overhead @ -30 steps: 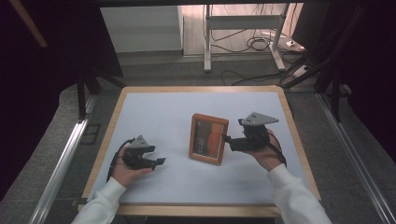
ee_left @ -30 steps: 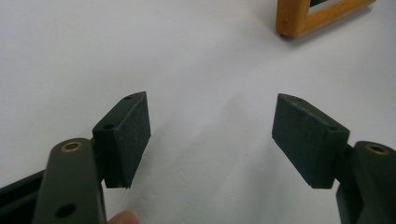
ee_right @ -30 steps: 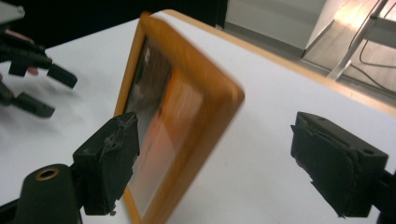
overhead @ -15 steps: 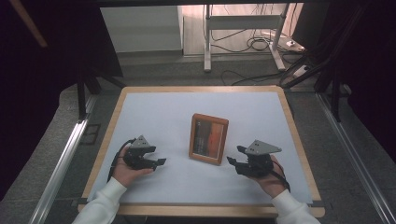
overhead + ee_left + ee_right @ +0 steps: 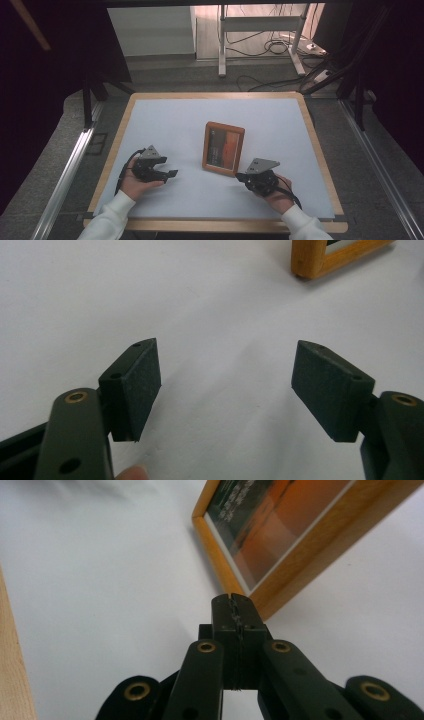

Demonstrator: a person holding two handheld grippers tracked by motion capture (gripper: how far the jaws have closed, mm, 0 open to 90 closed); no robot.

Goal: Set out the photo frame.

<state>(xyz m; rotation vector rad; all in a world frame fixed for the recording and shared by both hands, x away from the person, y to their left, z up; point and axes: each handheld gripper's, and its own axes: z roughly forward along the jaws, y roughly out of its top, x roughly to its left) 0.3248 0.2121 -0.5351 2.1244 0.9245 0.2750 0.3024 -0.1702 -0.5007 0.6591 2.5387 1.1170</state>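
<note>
A wooden picture frame [image 5: 223, 148] with an orange and dark picture lies flat in the middle of the white table top [image 5: 175, 120]. My right gripper [image 5: 239, 176] rests low on the table beside the frame's near right corner, apart from it. Its jaws have just been closing and now stand shut with nothing between them; in the right gripper view its tips [image 5: 231, 598] point at the frame's corner [image 5: 280, 530]. My left gripper [image 5: 172, 173] lies at the near left, open and empty [image 5: 226, 346], with a corner of the frame [image 5: 320, 262] far ahead.
The table has a wooden rim [image 5: 215, 225] on all sides. Behind it on the floor stand a metal rack [image 5: 260, 30] and loose cables [image 5: 280, 47]. Metal rails [image 5: 65, 170] run along both sides of the table.
The right gripper has come down from beside the frame's right edge to the table near the frame's near right corner, and its jaws have closed. The left gripper has stayed in place.
</note>
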